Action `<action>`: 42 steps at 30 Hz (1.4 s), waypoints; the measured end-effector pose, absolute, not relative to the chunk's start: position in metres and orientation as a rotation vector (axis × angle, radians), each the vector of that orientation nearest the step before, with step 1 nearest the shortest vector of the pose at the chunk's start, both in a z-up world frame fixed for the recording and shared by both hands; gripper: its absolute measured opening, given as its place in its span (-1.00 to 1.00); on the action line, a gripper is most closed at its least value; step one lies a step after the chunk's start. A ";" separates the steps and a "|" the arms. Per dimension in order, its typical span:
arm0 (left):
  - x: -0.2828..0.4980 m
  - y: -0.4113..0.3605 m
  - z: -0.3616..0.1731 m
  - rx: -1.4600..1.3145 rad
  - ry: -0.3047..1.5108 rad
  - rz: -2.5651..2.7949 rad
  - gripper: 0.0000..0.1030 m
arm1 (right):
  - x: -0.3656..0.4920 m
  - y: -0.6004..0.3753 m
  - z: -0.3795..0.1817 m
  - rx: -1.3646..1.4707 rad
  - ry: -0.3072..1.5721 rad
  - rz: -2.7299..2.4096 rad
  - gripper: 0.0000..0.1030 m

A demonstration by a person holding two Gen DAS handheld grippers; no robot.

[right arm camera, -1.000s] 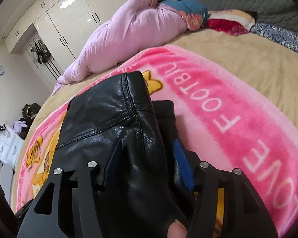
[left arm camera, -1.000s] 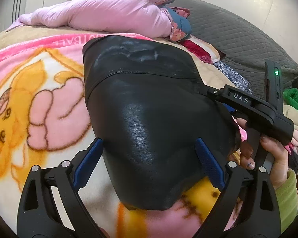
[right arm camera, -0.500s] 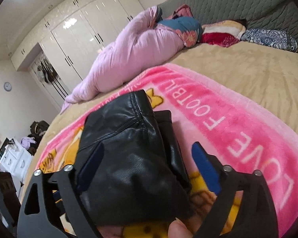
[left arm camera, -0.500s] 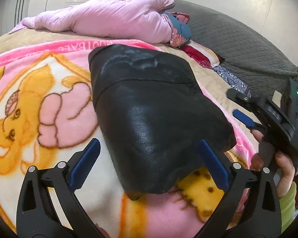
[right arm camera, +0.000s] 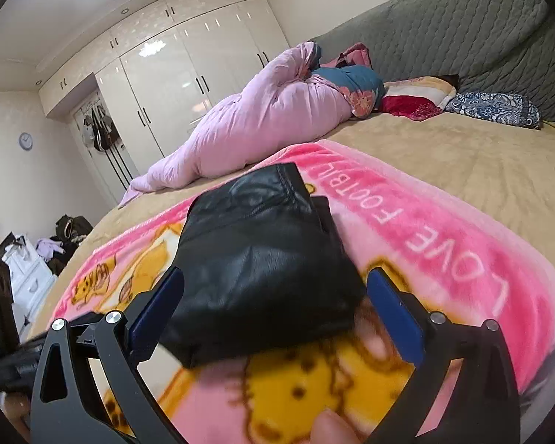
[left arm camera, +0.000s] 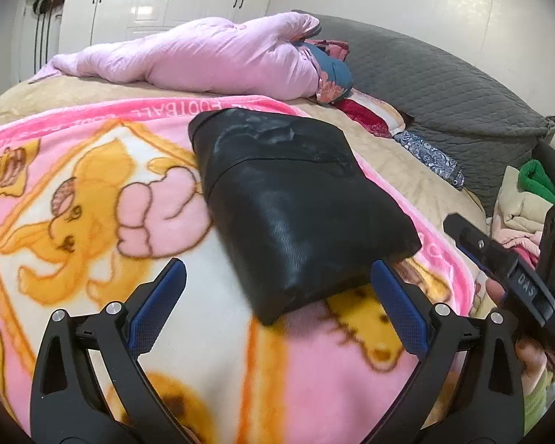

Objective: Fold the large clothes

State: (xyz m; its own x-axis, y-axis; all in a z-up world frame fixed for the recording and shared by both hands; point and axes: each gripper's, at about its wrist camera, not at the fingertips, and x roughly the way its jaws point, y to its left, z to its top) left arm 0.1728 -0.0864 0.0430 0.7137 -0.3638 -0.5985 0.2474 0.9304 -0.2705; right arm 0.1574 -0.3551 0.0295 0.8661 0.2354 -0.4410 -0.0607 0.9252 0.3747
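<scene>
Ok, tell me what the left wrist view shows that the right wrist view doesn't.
Left wrist only: the right gripper open at the right edge, and a clothes pile with a green item.
Right wrist only: a wall clock, a white dresser, and the blanket's LOVE FOOTBALL lettering.
Both: the folded black jacket lying released on the pink blanket, the pink duvet, the grey headboard, white wardrobes.

Black leather garment [left arm camera: 296, 203] lies folded compactly on the blanket [left arm camera: 74, 222].
</scene>
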 end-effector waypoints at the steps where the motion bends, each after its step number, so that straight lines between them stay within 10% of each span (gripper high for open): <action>1: 0.166 -0.084 0.043 -0.168 0.691 -0.338 0.82 | 0.149 -0.352 0.028 0.345 0.506 0.162 0.92; 42: 0.081 -0.047 0.027 -0.148 0.643 -0.297 0.82 | 0.073 -0.314 -0.005 0.145 0.595 0.097 0.92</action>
